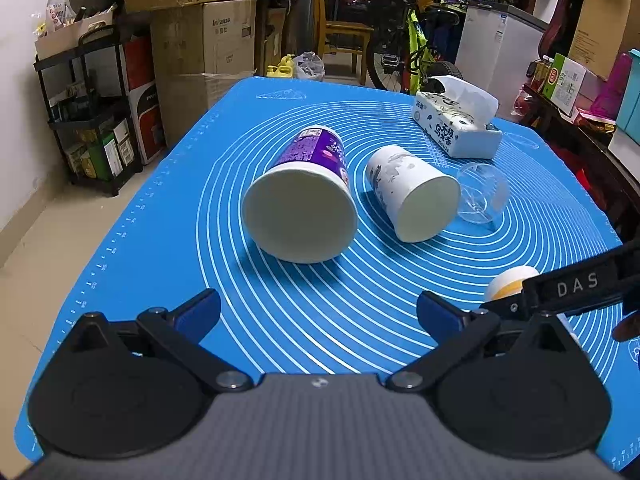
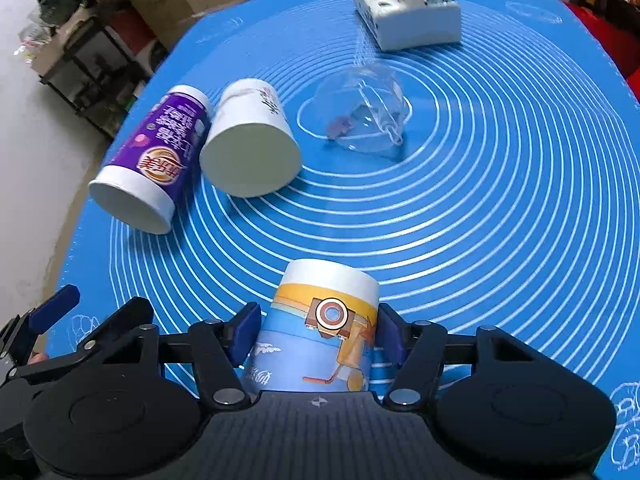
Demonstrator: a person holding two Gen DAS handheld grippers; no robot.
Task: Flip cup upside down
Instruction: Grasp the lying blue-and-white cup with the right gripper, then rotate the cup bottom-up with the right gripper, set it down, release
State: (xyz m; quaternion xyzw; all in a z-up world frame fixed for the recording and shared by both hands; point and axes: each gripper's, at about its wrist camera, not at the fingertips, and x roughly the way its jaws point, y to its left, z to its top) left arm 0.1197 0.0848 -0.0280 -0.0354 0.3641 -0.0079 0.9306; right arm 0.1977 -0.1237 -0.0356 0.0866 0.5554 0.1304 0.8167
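Note:
My right gripper (image 2: 318, 330) is shut on a blue and yellow cartoon paper cup (image 2: 326, 334), its white base pointing away from me; the cup's end (image 1: 510, 280) shows in the left wrist view behind the right gripper's arm. A purple cup (image 1: 304, 196) (image 2: 154, 160) and a white paper cup (image 1: 412, 194) (image 2: 252, 150) lie on their sides on the blue mat (image 1: 160, 240) (image 2: 500, 220). A clear plastic cup (image 1: 482, 192) (image 2: 368, 118) lies on its side to the right of them. My left gripper (image 1: 318, 314) is open and empty, short of the cups.
A tissue box (image 1: 458, 122) (image 2: 406, 10) sits at the mat's far right. Beyond the table are cardboard boxes (image 1: 204, 40), a black shelf rack (image 1: 92, 108), a bicycle (image 1: 408, 52) and a cluttered side table (image 1: 580, 120).

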